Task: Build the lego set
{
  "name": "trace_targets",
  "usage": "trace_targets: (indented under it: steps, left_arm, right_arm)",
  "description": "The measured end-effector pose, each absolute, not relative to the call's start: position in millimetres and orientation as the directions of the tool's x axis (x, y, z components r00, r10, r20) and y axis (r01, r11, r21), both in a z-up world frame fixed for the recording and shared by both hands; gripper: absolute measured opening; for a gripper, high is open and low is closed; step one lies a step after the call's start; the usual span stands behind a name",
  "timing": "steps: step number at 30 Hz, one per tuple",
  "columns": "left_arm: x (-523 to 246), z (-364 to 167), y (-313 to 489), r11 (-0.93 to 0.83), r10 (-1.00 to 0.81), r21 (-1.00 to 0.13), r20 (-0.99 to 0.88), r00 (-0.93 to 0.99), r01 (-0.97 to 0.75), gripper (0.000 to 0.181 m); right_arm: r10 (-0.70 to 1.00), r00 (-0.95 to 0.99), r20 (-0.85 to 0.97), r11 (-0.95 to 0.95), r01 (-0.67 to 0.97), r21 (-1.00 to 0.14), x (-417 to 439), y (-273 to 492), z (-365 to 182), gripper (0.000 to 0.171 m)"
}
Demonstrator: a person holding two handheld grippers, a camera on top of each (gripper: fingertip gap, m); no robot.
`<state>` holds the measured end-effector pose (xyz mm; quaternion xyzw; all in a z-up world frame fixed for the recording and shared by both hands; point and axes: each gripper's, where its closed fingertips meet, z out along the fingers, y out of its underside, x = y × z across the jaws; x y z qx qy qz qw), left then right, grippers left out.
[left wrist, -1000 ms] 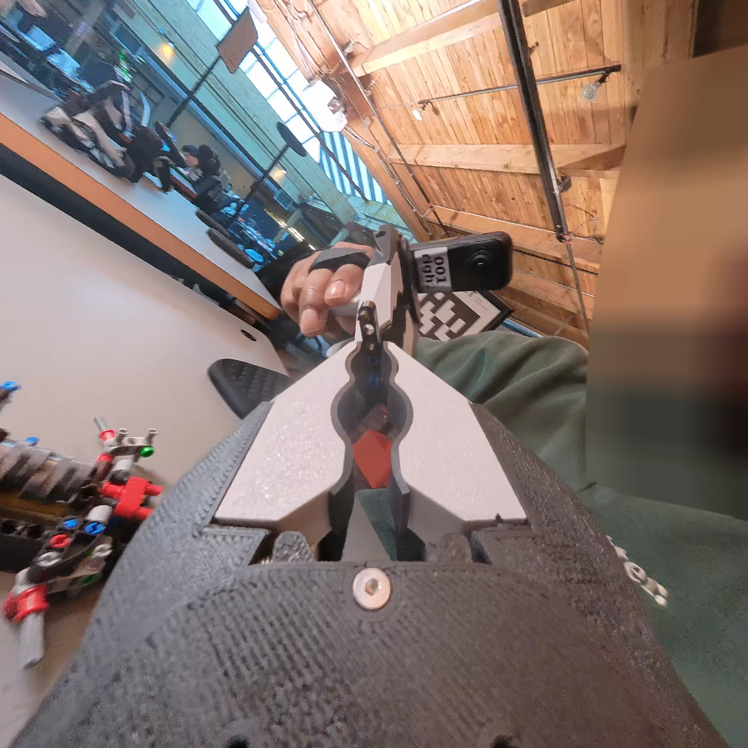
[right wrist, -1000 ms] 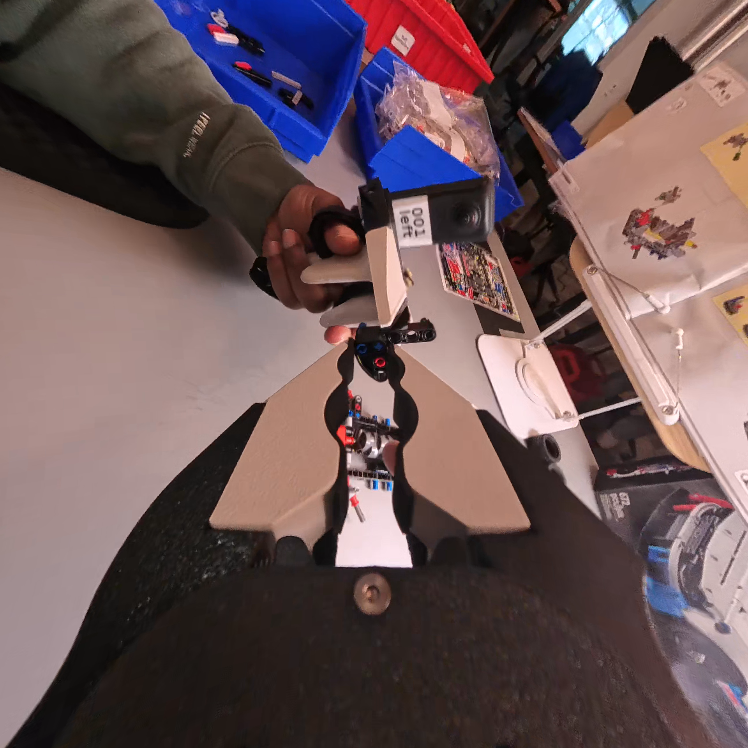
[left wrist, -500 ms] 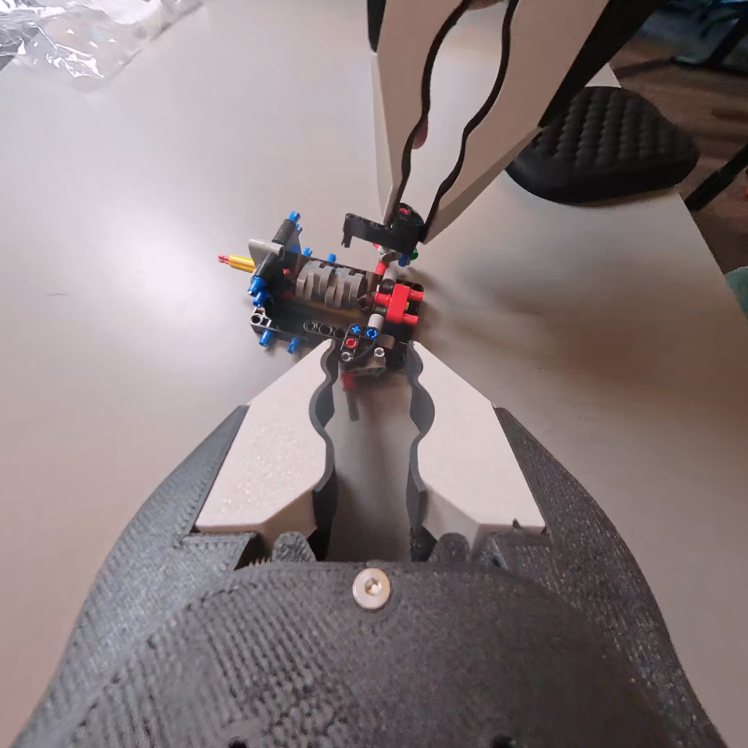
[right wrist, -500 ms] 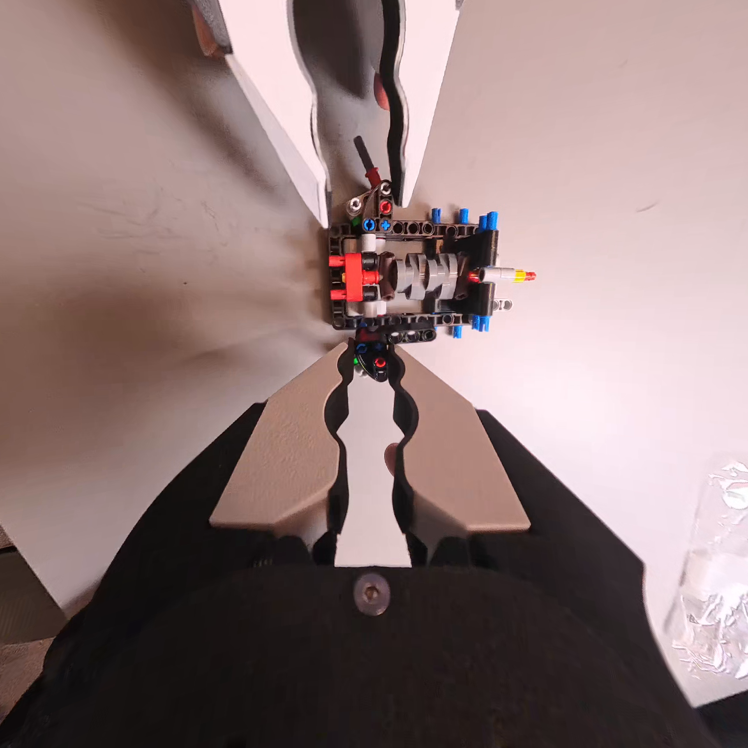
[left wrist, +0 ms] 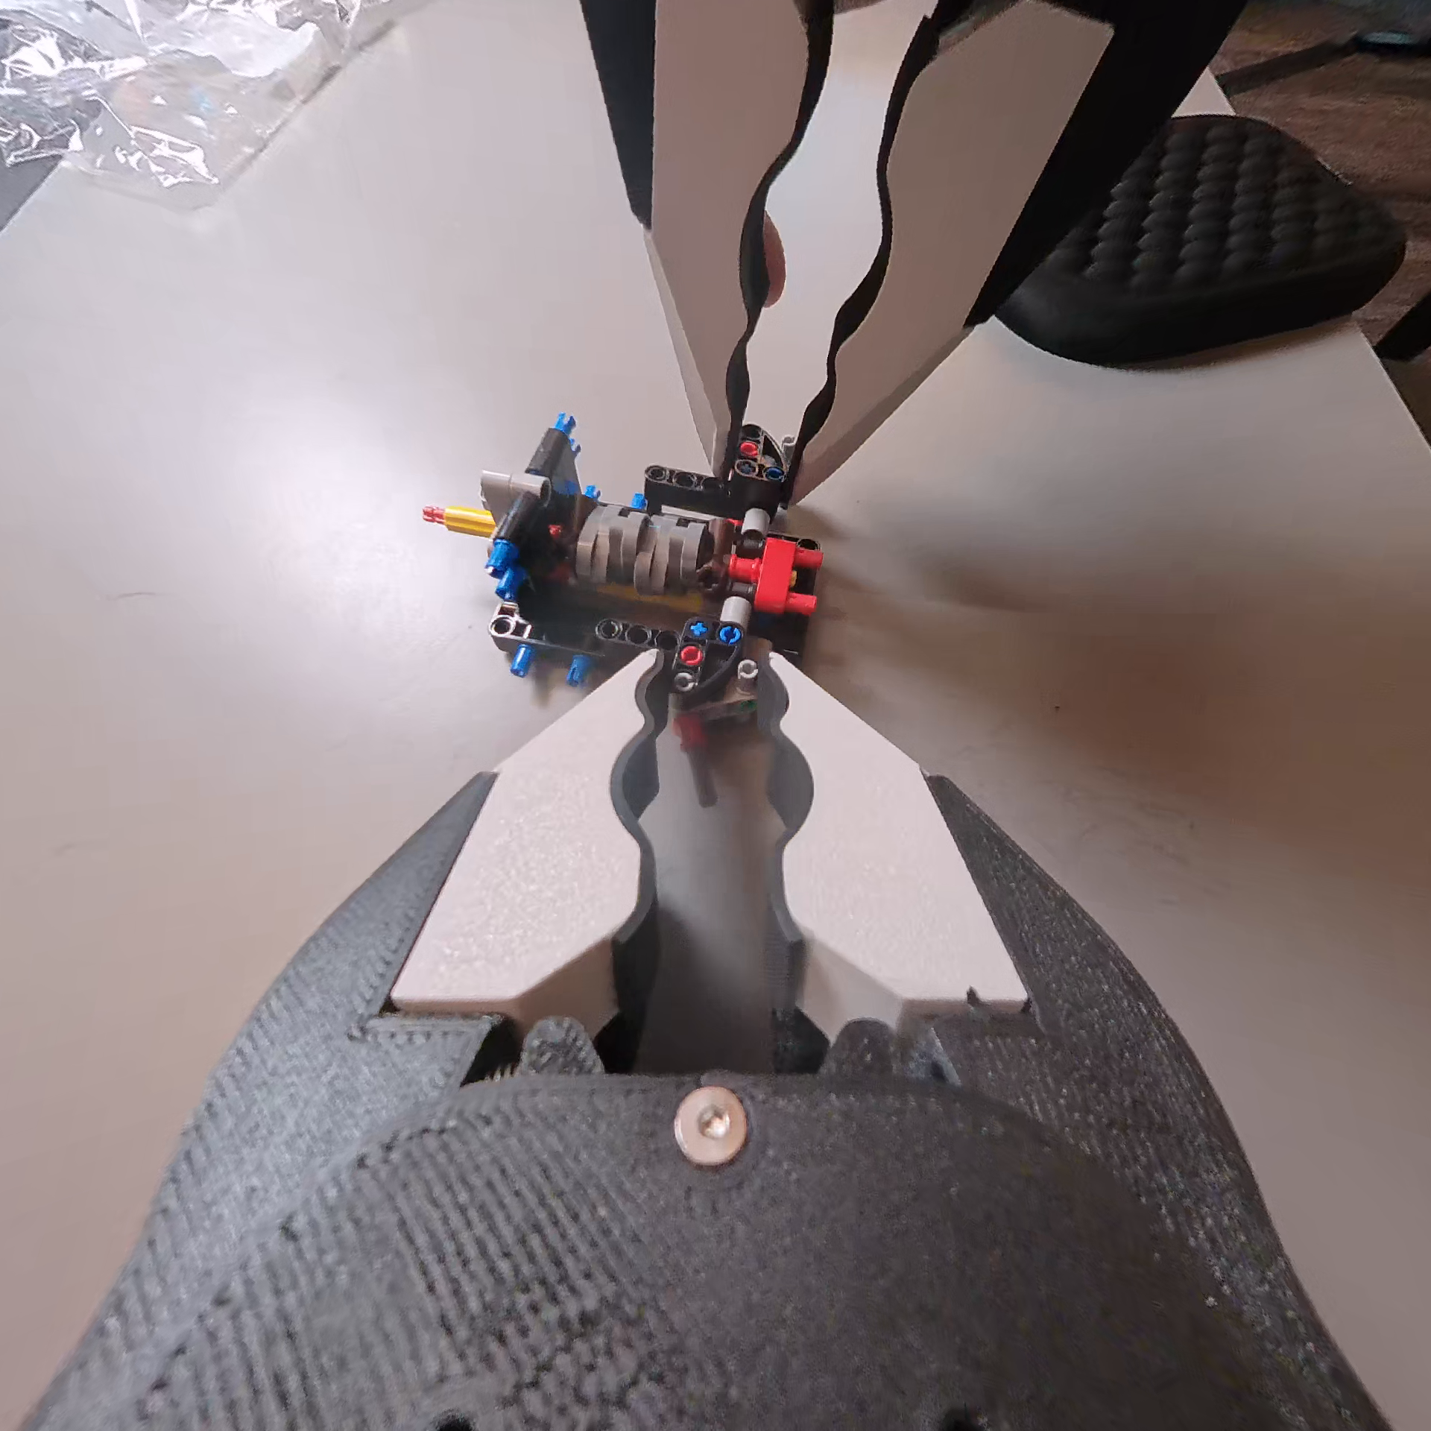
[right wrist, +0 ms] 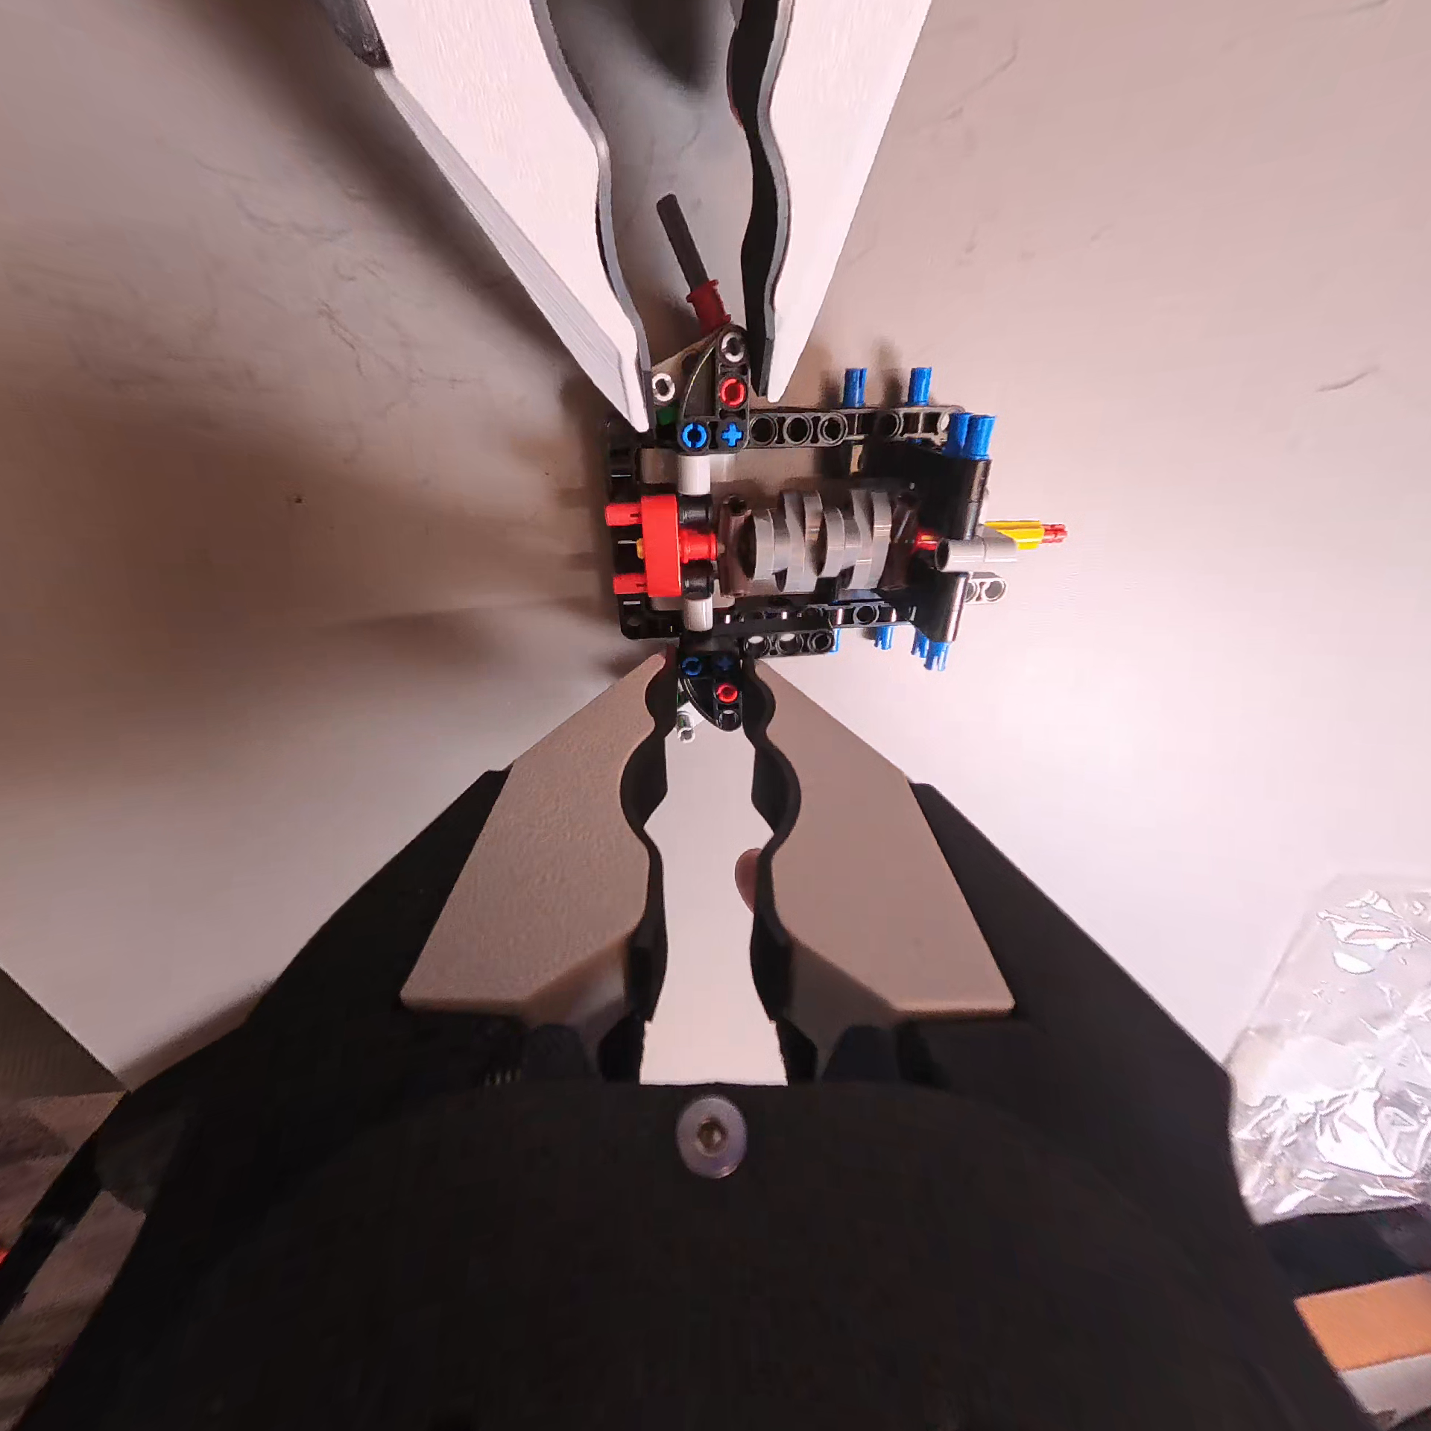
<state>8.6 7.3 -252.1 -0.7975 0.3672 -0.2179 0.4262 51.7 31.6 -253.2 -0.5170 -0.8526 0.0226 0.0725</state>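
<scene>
We pinch the black-framed plastic lego assembly (right wrist: 790, 534) on the pale worktop (right wrist: 1161, 310) between both jaws, left gripper (left wrist: 712, 681) and right gripper (right wrist: 716, 693) gripping opposite curved side pieces; light, rigid, probably pops apart if squeezed.

A black-framed lego assembly (right wrist: 797, 534) of plastic technic beams is lying flat on the pale tabletop at the centre of the right wrist view. A grey ribbed drum (right wrist: 821, 542) is running along its middle, with a red connector block (right wrist: 658, 546) at its left end and a yellow axle (right wrist: 1022, 533) sticking out to the right. Blue pins (right wrist: 921, 387) are projecting from its upper and lower beams. Curved black pieces (left wrist: 708, 658) with red and blue pins are sitting at both long sides.
</scene>
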Motion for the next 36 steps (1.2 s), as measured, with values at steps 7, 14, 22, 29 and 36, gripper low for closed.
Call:
trace_targets:
  steps: [7, 14, 22, 29, 36]
  left_arm:
    - [9.4, -252.2, 7.4, -0.371, -0.772, -0.839, 0.041, 0.634, -0.398, 0.020]
    - [9.3, -252.6, 7.4, -0.390, -0.767, -0.837, 0.064, 0.639, -0.383, 0.020]
    - [9.4, -253.0, 7.4, -0.404, -0.759, -0.835, 0.077, 0.647, -0.374, 0.020]
    - [9.2, -253.4, 7.2, -0.412, -0.757, -0.833, 0.088, 0.648, -0.368, 0.020]
    - [9.2, -253.5, 7.1, -0.422, -0.754, -0.833, 0.101, 0.649, -0.359, 0.020]
  right_arm:
    - [0.881, -0.467, 0.076, 0.471, 0.881, -0.038, 51.7, 31.8, -254.1, 0.012]
    - [0.876, -0.476, 0.078, 0.479, 0.877, -0.030, 50.9, 32.5, -255.1, 0.012]
    - [0.859, -0.498, 0.116, 0.506, 0.861, -0.047, 50.4, 32.5, -255.6, 0.012]
    - [0.851, -0.512, 0.120, 0.520, 0.853, -0.046, 50.4, 32.5, -256.1, 0.012]
    - [0.846, -0.518, 0.126, 0.526, 0.849, -0.044, 49.8, 32.4, -256.6, 0.012]
